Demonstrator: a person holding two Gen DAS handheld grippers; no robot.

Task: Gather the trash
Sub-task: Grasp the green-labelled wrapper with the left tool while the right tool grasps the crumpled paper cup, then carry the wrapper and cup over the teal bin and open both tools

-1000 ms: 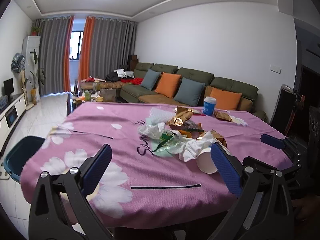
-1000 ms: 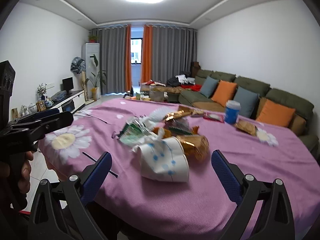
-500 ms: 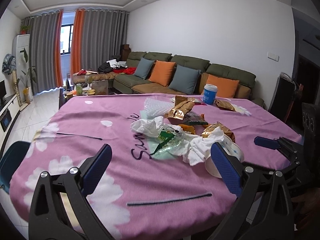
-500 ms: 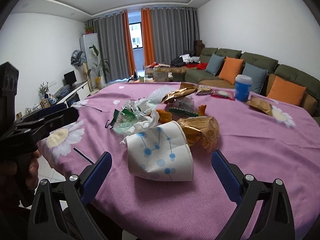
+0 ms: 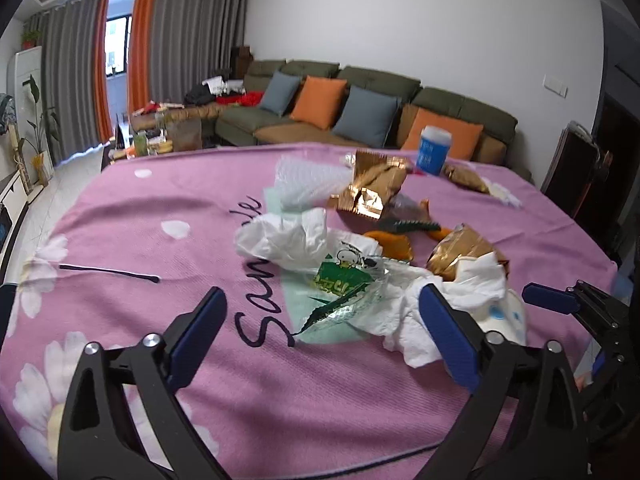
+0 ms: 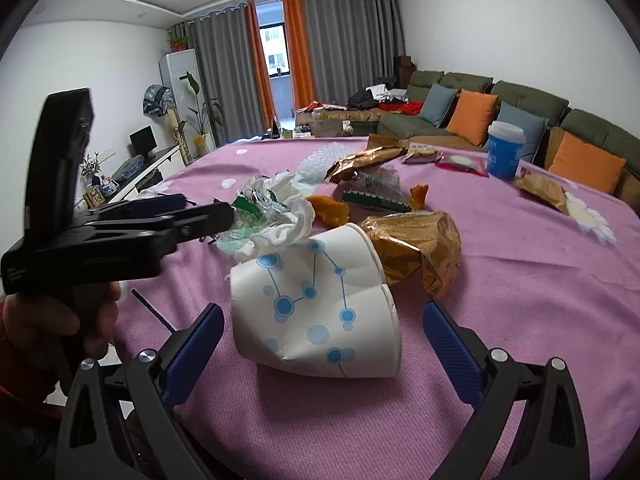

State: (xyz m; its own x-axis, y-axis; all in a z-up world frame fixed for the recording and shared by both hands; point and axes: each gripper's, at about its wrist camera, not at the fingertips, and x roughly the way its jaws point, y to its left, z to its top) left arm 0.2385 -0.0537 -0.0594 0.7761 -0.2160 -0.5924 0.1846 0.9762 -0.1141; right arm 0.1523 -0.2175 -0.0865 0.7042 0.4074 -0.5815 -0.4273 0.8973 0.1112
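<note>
Your right gripper is spread wide, holding nothing, with the crushed paper cup lying on its side between the 2 fingers near the table's front edge, long axis across them. Your left gripper, also spread, faces the crumpled tissue and is farther from the cup.

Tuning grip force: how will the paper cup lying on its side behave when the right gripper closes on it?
The paper cup is already dented, so it will probably crush easily. Empty-looking, likely light. On its side it may roll away from the right gripper.
</note>
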